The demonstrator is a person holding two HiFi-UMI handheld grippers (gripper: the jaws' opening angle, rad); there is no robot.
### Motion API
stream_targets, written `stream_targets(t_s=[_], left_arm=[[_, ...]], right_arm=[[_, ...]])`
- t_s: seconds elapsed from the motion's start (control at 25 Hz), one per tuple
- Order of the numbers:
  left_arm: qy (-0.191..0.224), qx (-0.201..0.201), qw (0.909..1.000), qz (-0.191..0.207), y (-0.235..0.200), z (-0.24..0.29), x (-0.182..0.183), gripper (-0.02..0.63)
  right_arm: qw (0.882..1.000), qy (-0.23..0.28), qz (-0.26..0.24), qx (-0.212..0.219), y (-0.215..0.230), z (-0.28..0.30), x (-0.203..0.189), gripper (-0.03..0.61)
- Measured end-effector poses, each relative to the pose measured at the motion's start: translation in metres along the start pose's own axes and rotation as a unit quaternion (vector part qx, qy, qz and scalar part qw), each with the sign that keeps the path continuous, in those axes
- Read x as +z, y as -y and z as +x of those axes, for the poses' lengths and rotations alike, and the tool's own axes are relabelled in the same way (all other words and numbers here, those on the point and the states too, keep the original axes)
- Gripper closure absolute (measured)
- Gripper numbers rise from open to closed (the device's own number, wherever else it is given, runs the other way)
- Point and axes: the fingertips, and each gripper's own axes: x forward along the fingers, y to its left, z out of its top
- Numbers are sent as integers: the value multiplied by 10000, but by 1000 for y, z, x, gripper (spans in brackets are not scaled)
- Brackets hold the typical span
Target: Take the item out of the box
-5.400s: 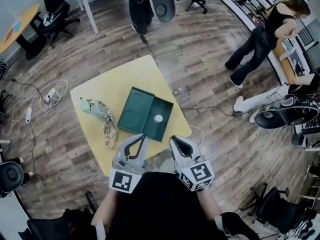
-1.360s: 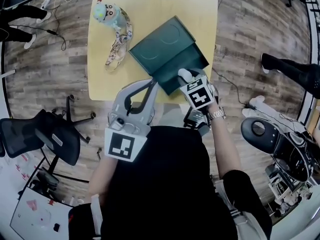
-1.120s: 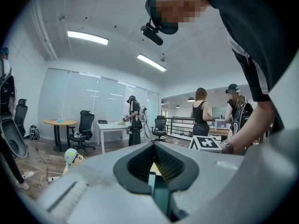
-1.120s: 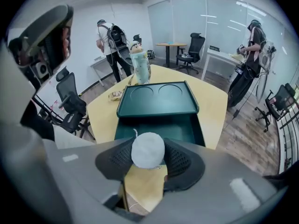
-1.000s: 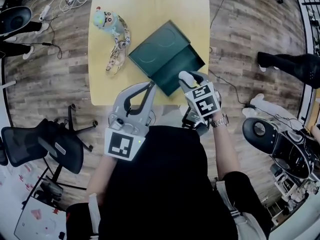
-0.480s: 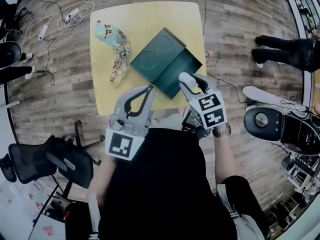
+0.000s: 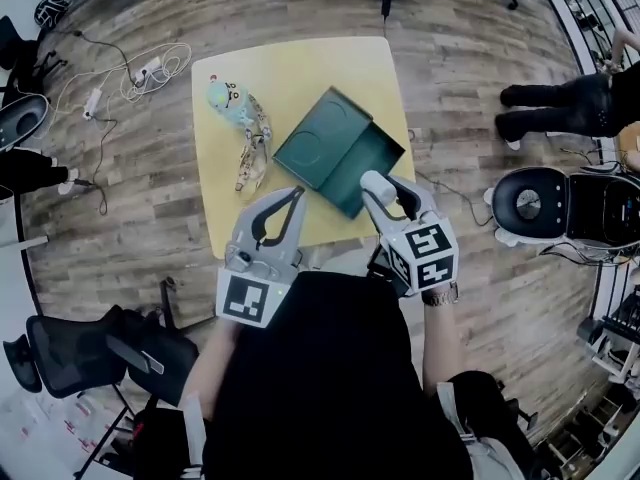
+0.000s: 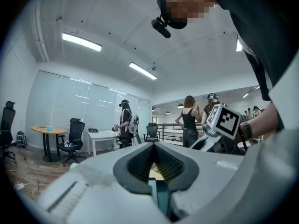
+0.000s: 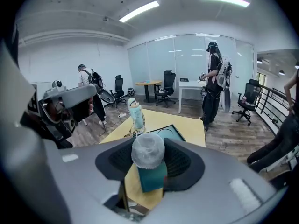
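Hovering empty, the left gripper [image 8: 153, 148] had its jaws closed together. The right gripper [image 7: 385, 184] clamped the small white ball [image 9: 148, 150] between its pads, above the near edge of the green box [image 7: 325, 148]. The ball seemed light, round and perhaps slippery, best pinched across its middle.

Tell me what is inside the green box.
Inside the green box, the visible tray holds only bare lining. The right tool, shut on the white round item, covers its near corner; that part cannot be checked.

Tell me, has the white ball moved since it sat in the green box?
Yes. Clamped in the right gripper, the white ball is lifted off the floor of the green box, toward its near corner.
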Motion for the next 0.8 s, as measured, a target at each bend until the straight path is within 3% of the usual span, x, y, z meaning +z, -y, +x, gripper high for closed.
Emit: stream_targets(t_s=[0.36,0.8], left_arm=[[195,109,9996,-187,-18,-8,20,612],[547,218,9983,-43,-51,-10,54,612]], right_arm=[[9967,810,14,-75,-34,-23,56,399],[9848,1736,14,102,-59,-47,133,399]])
